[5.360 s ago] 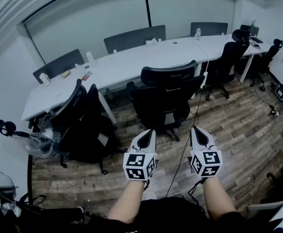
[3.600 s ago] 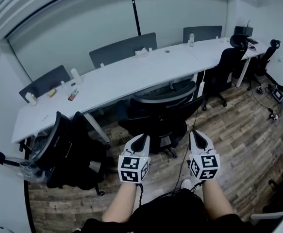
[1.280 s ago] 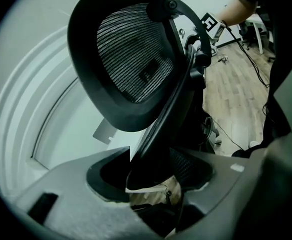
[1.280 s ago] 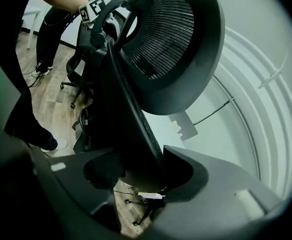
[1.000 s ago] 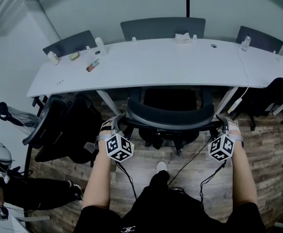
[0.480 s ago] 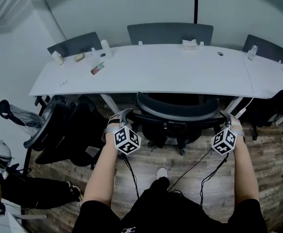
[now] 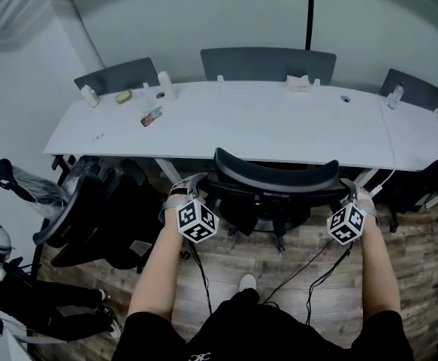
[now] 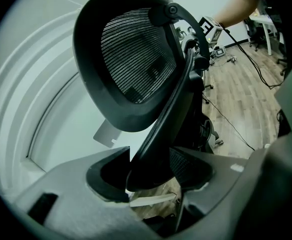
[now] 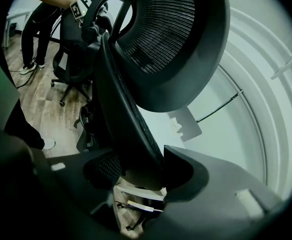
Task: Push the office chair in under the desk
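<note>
Head view: the office chair (image 7: 275, 177) stands at the near edge of the white table (image 7: 279, 126). Its seat and base sit below the table top, and its curved backrest is just at the table's edge, facing the person. The backrest is upright and centred between the two arms.

The left gripper (image 7: 191, 186) is at the left end of the backrest rim. The right gripper (image 7: 349, 191) is at the right end, at about the same height.

Left gripper view: the dark rim of the backrest runs down between the two jaws and fills the gap. The jaws are clamped on it, and the mesh panel rises above them.

Right gripper view: the same on the other side. The right gripper (image 9: 138, 173) has its jaws set wide on the thick rim, which is pinched between the pads.

A second black chair (image 7: 91, 209) stands to the left, turned away and apart from the first. On the far left of the table are a white bottle (image 7: 164, 86) and a small packet (image 7: 151, 116). The floor (image 7: 414, 277) is wood plank.
</note>
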Tool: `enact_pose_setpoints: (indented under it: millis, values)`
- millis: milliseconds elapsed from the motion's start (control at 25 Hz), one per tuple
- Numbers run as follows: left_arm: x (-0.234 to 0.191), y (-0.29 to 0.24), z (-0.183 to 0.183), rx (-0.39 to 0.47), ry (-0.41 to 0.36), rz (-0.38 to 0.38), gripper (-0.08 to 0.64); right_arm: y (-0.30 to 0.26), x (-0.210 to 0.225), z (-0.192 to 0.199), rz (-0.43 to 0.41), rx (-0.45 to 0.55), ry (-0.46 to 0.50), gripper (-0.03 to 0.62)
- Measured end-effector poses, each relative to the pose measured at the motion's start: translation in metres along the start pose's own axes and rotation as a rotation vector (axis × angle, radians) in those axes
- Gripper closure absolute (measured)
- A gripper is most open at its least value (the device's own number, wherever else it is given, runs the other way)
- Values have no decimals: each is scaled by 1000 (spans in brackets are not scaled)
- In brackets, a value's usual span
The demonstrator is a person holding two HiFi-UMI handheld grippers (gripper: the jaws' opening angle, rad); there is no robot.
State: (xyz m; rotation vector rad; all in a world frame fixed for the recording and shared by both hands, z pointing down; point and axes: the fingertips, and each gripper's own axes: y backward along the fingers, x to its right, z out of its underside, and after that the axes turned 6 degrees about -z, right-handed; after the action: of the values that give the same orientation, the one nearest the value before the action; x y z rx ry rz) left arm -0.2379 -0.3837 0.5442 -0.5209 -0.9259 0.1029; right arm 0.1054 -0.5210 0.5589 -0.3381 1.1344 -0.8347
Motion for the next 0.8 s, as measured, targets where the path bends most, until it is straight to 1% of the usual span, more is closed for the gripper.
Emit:
enact_pose_setpoints:
  millis: [440,800]
  values:
    - [-35,-57,-3,5,5,-3,318,-46,37,-12,9,-17,-13,347]
    - [-57,-103,-15,17,0,6,318,-78,67,-9,21,-77,-31,348]
